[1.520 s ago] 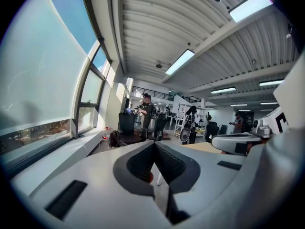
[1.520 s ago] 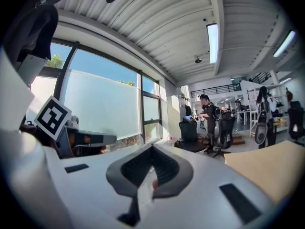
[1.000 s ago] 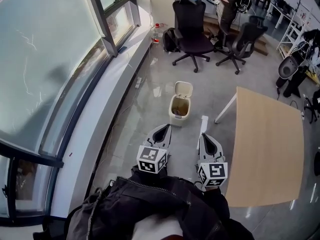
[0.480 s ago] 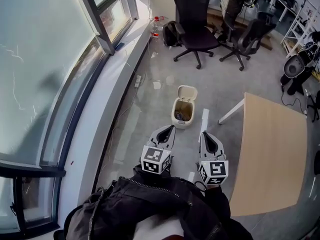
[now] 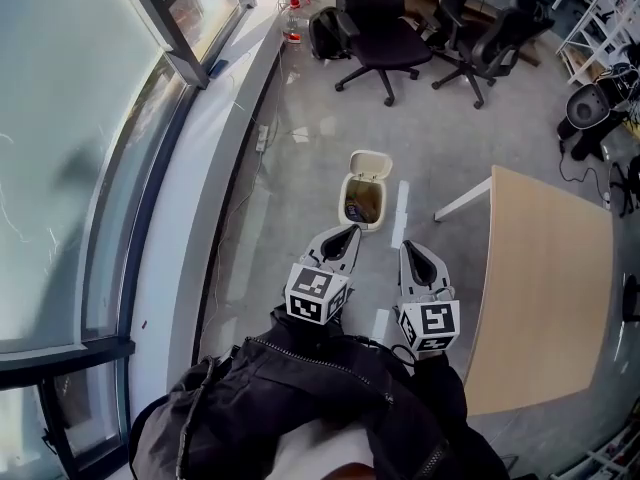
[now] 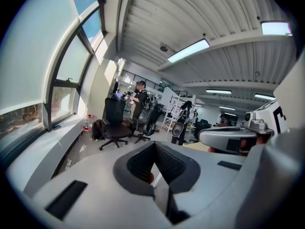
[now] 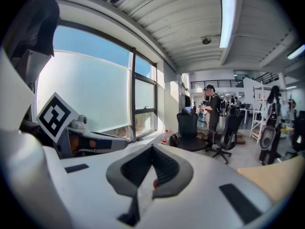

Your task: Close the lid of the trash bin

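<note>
The left gripper [image 5: 350, 232] is nearer the open trash bin [image 5: 347, 214] than the right gripper [image 5: 406, 248], with the raised lid [image 5: 368, 162] on the bin's far side; both pairs of jaws are pressed together, empty.

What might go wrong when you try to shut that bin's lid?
1. The lid stands up at the far side of the trash bin, so the left gripper must reach across the opening and might dip inside.
2. The bin stands loose on a shiny floor; a hard push may slide or tip it.
3. The table leg is close on the right, so the right gripper might bump it.
</note>
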Available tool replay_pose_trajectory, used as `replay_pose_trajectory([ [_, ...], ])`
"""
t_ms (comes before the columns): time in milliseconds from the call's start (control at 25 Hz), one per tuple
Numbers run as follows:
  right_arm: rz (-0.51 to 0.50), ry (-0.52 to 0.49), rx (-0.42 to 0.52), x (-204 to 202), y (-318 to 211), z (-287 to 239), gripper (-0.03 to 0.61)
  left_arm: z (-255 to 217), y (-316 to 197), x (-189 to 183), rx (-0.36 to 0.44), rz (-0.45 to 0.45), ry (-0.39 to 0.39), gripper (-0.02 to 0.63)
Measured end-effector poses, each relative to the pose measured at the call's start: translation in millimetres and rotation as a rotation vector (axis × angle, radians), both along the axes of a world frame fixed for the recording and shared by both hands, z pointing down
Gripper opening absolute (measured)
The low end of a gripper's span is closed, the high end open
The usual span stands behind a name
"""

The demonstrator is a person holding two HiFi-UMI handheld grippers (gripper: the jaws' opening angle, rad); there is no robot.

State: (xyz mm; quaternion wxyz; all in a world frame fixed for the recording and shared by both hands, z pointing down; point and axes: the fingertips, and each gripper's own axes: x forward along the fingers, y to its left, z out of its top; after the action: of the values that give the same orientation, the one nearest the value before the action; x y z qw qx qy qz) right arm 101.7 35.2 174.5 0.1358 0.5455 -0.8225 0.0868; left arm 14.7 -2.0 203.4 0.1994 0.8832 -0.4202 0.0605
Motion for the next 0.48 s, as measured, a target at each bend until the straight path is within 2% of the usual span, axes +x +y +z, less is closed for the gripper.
replay_pose_trajectory([
  [240,-0.003,-0.008,-0.046,15.7,-12.6,17.0,0.003,18.6,-14.1,10.2,-0.037,-0.031,-0.049,-0.002],
  [480,-0.015,-0.053,-0.103,26.2,-35.0,44.2,0.005,37.3,-28.9,16.7,-0.081,-0.062,-0.054,-0.002],
])
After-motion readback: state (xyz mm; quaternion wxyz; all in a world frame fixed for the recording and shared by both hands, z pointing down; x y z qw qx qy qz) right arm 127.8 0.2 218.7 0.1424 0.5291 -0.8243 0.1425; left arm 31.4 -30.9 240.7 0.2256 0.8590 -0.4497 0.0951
